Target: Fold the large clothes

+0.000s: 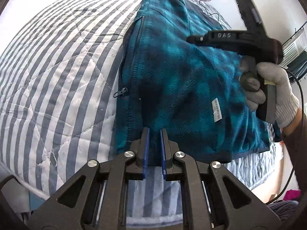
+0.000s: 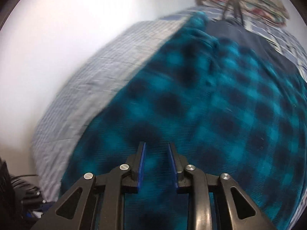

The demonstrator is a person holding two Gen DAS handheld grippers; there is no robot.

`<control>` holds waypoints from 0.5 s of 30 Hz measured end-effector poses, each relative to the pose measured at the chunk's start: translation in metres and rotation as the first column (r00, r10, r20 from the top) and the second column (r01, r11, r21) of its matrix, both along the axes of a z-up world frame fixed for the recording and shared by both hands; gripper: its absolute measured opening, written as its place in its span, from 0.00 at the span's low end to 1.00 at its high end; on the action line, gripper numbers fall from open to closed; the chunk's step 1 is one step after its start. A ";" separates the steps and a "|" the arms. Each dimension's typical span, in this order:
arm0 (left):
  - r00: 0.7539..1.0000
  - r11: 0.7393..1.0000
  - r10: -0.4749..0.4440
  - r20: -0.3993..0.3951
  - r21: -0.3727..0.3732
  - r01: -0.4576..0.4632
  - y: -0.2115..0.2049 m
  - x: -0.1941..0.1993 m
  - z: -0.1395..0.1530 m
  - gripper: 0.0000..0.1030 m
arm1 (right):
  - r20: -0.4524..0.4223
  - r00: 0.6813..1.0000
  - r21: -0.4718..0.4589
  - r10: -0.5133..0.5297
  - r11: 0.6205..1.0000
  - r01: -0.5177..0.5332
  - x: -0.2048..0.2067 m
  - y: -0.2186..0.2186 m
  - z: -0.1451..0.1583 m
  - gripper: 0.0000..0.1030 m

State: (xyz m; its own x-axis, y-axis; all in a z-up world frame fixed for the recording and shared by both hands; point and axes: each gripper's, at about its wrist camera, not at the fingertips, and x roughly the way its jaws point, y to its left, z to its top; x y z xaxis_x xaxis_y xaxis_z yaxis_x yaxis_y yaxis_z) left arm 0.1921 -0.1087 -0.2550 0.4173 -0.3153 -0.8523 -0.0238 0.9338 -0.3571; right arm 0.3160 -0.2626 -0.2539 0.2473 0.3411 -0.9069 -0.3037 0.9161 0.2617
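My left gripper (image 1: 154,132) hangs with its jaws slightly parted, gripping nothing, its tips over the near hem of the teal plaid fleece jacket (image 1: 172,72). The jacket lies spread along the right side of the striped quilt (image 1: 57,67), its zippered edge running up the middle; bare quilt stretches wide to the left of it. My right gripper (image 2: 156,149), jaws apart and empty, hovers over the fleece; in the left view my gloved right hand (image 1: 272,94) holds it above the jacket's right edge
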 end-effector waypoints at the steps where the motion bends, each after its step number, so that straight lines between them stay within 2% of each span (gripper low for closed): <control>1: 1.000 1.000 -0.006 0.001 0.003 0.006 -0.001 0.000 0.002 0.08 | -0.006 1.000 0.013 -0.002 1.000 0.002 0.000 -0.002 -0.002 0.15; 4: 1.000 0.999 0.014 0.011 -0.030 -0.014 0.007 -0.002 0.013 0.08 | -0.011 1.000 0.019 0.009 1.000 -0.009 0.006 -0.001 0.012 0.15; 6: 0.999 0.998 0.033 0.027 -0.059 -0.032 0.016 -0.005 0.020 0.08 | 0.037 0.999 0.080 -0.003 0.997 0.000 0.017 -0.003 0.036 0.18; 10: 0.992 0.997 0.075 0.105 0.016 -0.077 0.023 -0.009 0.039 0.08 | 0.136 0.991 0.096 -0.015 0.995 0.001 0.052 0.007 0.066 0.18; 15: 0.980 0.992 0.120 0.157 0.013 -0.123 0.041 -0.012 0.053 0.08 | 0.193 0.980 0.117 -0.046 0.993 0.023 0.115 0.029 0.066 0.18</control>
State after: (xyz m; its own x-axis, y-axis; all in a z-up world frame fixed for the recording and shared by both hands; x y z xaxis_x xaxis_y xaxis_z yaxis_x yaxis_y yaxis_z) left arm 0.1802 -0.0679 -0.2022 0.5792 -0.2359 -0.7803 -0.0832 0.9351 -0.3444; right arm 0.4310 -0.2336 -0.1879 0.4293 0.4277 -0.7955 -0.3281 0.8945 0.3038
